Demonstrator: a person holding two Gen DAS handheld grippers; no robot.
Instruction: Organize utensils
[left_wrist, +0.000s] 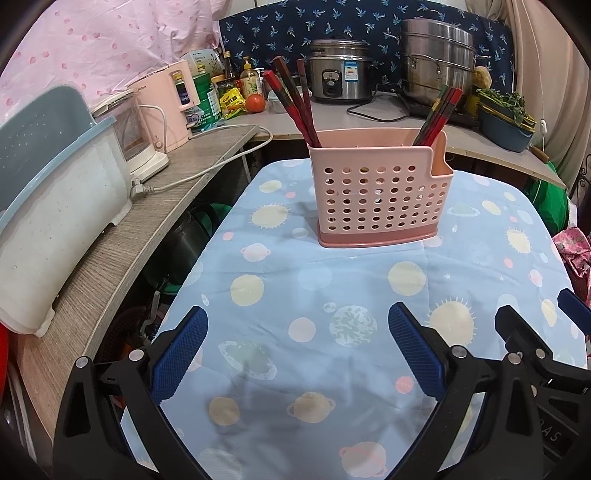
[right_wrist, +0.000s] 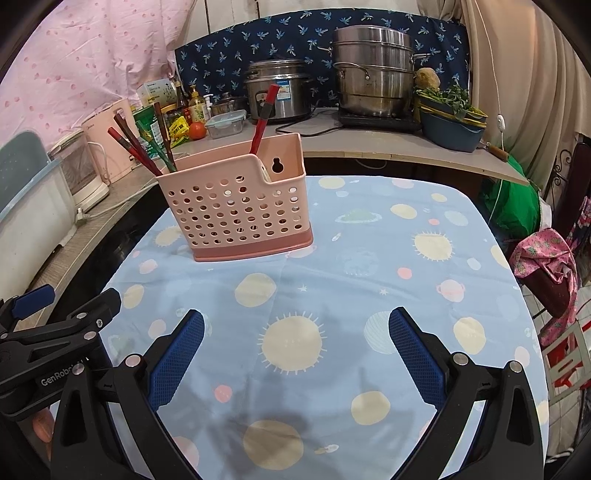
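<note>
I see the table (left_wrist: 332, 369) first: it fills most of both views, covered in a light blue cloth printed with suns and planets. Behind it, from nine o'clock round to two o'clock, runs a cluttered counter (left_wrist: 229, 136) with a stacked steel steamer pot (left_wrist: 436, 59) at one o'clock and a rice cooker (left_wrist: 340, 72) at twelve in my left wrist view. A white and blue dish rack (left_wrist: 55, 206) sits at nine o'clock, a pink kettle (left_wrist: 173, 107) at about ten.

The pink perforated utensil holder (left_wrist: 376, 195) stands upright on the cloth at twelve o'clock from my left wrist, and at about eleven o'clock in my right wrist view (right_wrist: 236, 214). It is well apart from both tools. One bundle of red and dark chopsticks (left_wrist: 291, 99) leans out of its left end, towards eleven o'clock. A second bundle of chopsticks (left_wrist: 437, 114) leans out of the right end, towards one o'clock.

My left gripper (left_wrist: 297, 347) hangs over the near part of the cloth with its blue pads (left_wrist: 181, 354) spread wide, nothing between them. My right gripper (right_wrist: 295, 350) is likewise spread wide and empty over the cloth; it shows at four o'clock in the left view, beside the left one.
</note>
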